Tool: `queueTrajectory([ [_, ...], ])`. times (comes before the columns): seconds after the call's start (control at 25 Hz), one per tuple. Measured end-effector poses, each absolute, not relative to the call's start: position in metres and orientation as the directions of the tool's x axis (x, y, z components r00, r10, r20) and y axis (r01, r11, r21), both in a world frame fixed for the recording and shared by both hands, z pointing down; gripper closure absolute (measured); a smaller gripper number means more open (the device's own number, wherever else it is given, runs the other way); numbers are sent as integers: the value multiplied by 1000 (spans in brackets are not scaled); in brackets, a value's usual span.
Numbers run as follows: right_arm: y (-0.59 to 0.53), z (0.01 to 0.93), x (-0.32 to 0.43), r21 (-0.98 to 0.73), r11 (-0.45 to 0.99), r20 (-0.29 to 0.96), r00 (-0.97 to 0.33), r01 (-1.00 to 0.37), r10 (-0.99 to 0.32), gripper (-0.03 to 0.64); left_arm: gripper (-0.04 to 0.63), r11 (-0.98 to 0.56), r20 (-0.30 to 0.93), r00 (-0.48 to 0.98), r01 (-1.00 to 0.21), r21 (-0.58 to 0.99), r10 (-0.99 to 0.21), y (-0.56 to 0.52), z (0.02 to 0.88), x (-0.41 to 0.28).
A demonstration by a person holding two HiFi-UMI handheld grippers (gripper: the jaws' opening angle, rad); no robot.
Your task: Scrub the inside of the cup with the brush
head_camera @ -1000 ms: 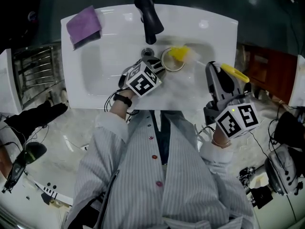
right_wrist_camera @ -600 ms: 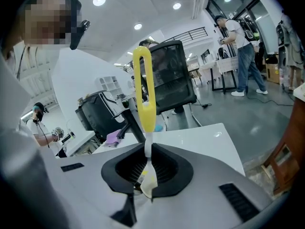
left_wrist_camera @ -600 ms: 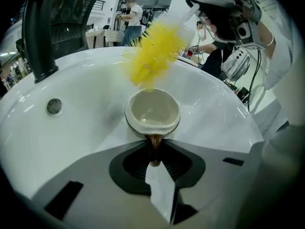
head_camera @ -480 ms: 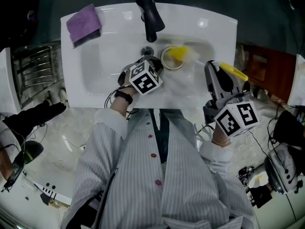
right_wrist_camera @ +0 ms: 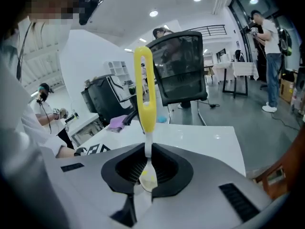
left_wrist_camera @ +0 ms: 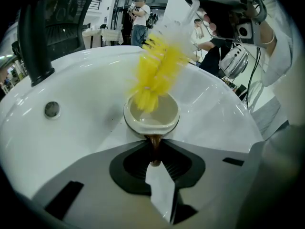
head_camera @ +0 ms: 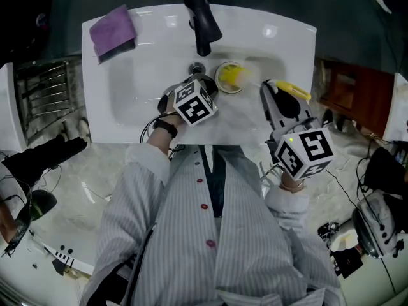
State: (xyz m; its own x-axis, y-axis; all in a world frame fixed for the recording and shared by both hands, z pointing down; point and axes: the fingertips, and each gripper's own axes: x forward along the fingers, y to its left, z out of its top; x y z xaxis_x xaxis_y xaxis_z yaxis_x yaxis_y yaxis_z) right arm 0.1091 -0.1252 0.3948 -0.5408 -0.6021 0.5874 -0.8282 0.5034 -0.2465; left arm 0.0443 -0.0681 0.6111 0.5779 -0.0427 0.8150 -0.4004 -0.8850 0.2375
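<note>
A cream cup (head_camera: 229, 79) stands in the white sink (head_camera: 140, 88) just right of the drain. My left gripper (head_camera: 211, 87) is shut on its brown handle (left_wrist_camera: 154, 144), which sits pinched between the jaws in the left gripper view, below the cup (left_wrist_camera: 151, 114). The brush's yellow bristles (left_wrist_camera: 153, 75) dip into the cup's mouth from above. My right gripper (head_camera: 271, 87) is shut on the brush's thin white stem (right_wrist_camera: 147, 149), with the yellow handle (right_wrist_camera: 144, 97) sticking out past the jaws. In the head view the handle (head_camera: 293, 92) points right.
A black faucet (head_camera: 203, 19) rises behind the cup, with the drain (head_camera: 197, 68) below it. A purple cloth (head_camera: 113, 32) lies on the sink's far left corner. A wire rack (head_camera: 44, 94) stands left of the sink. People and a black chair (right_wrist_camera: 183, 70) are in the room behind.
My right gripper has moved left toward the cup, carrying the brush head further into it. The left gripper has stayed at the cup's handle.
</note>
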Motion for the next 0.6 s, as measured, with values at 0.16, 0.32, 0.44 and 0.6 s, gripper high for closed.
queueTrajectory([
  [0.16, -121, 419, 101, -199, 541, 650, -523, -817, -551, 561, 525, -886, 814, 579, -397, 239, -40, -68, 611, 45],
  [0.32, -116, 445, 90, -184, 586, 703, -523, -789, -483, 561, 525, -885, 813, 581, -397, 242, -38, -67, 612, 45],
  [0.44, -114, 453, 76, -185, 620, 715, -537, -763, -448, 561, 525, -887, 812, 582, -392, 243, -35, -68, 611, 46],
  [0.6, -124, 452, 60, -175, 651, 705, -555, -739, -441, 561, 525, -892, 815, 579, -382, 240, -29, -68, 611, 45],
])
